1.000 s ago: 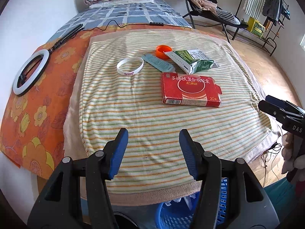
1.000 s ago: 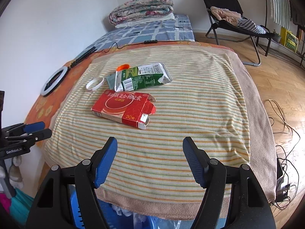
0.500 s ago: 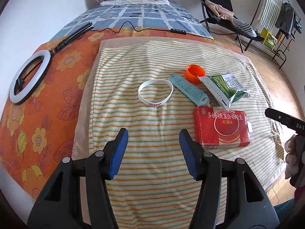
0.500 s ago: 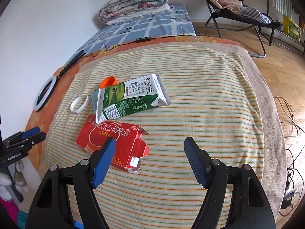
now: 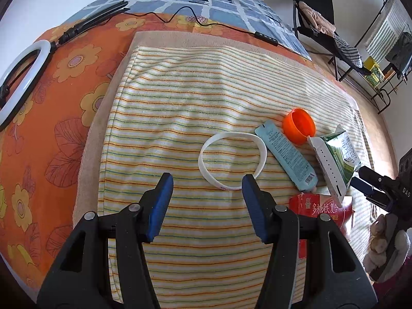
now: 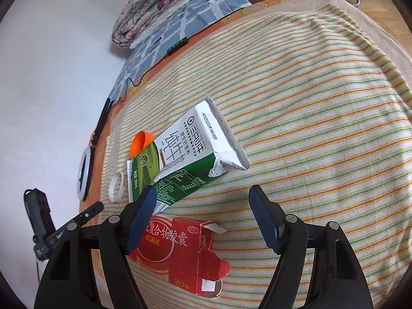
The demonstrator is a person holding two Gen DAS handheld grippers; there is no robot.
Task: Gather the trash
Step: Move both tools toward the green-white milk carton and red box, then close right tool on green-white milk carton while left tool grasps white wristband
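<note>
Trash lies on a striped towel (image 5: pixel 195 97): a white wristband (image 5: pixel 232 160), a pale blue tube (image 5: pixel 285 157), an orange cap (image 5: pixel 298 125), a green and white milk carton (image 5: pixel 334 158) and a red medicine box (image 5: pixel 322 211). My left gripper (image 5: pixel 206 189) hovers open just short of the wristband, nothing between its fingers. In the right wrist view, my right gripper (image 6: pixel 203 202) stands open over the red medicine box (image 6: pixel 180 252), its left finger in front of the milk carton (image 6: pixel 190 157). The orange cap (image 6: pixel 140 141) and wristband (image 6: pixel 117 188) lie beyond.
A ring light (image 5: pixel 20 77) and its black cable (image 5: pixel 180 15) rest on the orange flowered sheet (image 5: pixel 56 118) left of the towel. Folded quilts (image 6: pixel 152 7) sit at the bed's far end. A folding chair (image 5: pixel 316 18) and a drying rack (image 5: pixel 386 59) stand on the wooden floor.
Both grippers have moved forward and down over the bed toward the trash, which looms larger. The right gripper has rolled, tilting its view. The blue basket has left both views.
</note>
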